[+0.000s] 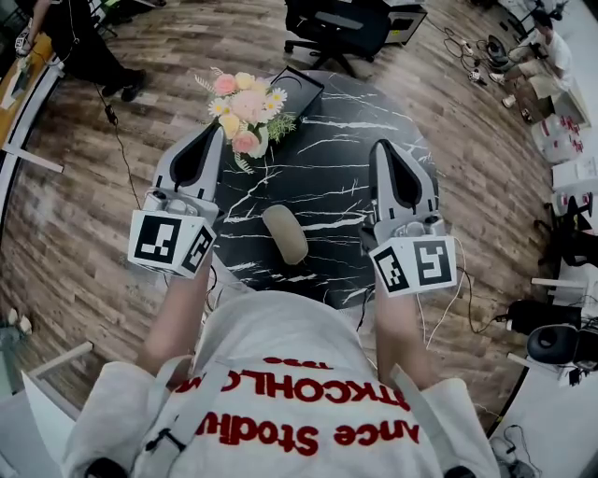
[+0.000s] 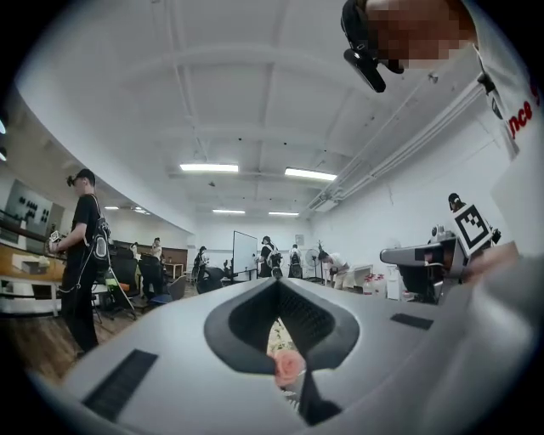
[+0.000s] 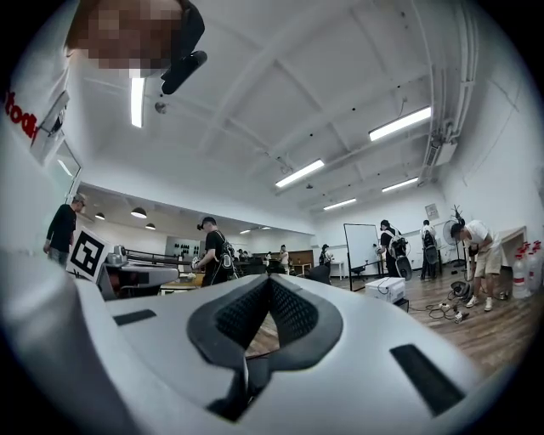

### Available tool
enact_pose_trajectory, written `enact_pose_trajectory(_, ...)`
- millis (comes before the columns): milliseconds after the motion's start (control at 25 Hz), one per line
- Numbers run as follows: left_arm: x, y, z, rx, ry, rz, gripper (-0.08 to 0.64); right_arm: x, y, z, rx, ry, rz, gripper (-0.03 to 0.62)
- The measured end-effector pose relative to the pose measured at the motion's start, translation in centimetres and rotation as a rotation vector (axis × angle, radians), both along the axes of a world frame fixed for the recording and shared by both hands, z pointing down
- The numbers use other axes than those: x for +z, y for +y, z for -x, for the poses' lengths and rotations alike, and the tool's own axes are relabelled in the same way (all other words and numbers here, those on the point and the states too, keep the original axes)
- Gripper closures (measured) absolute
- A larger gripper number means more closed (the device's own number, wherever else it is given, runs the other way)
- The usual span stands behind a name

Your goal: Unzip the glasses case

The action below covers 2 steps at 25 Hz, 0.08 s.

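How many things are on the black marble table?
3: a beige glasses case near the front edge, a flower bunch at the far left, a black tray right of it. More may be hidden.

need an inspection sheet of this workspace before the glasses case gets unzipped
surface: round black marble-look table
job's things: beige glasses case lying near the table's front edge, between the grippers; zip not readable
clutter: flower bouquet and black tray at the far edge
grippers: left gripper and right gripper both shut, empty, held above the table
cables: cable on the floor left of the table, more far right
surroundings: wooden floor, black office chair, people working
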<state>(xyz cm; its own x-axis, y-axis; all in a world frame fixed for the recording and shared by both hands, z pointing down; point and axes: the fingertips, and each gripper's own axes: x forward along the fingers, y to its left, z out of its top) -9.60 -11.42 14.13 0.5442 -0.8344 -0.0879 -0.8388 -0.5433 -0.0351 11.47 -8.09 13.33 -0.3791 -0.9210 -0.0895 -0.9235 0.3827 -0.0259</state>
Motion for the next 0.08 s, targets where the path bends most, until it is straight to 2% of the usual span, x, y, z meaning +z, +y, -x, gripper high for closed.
enact_pose_trajectory(80, -0.27, 0.15, 0.09, -0.009, -0.016, -0.009, 0.554, -0.37, 0.31, 0.22, 0.001, -0.011, 0.002, 0.576)
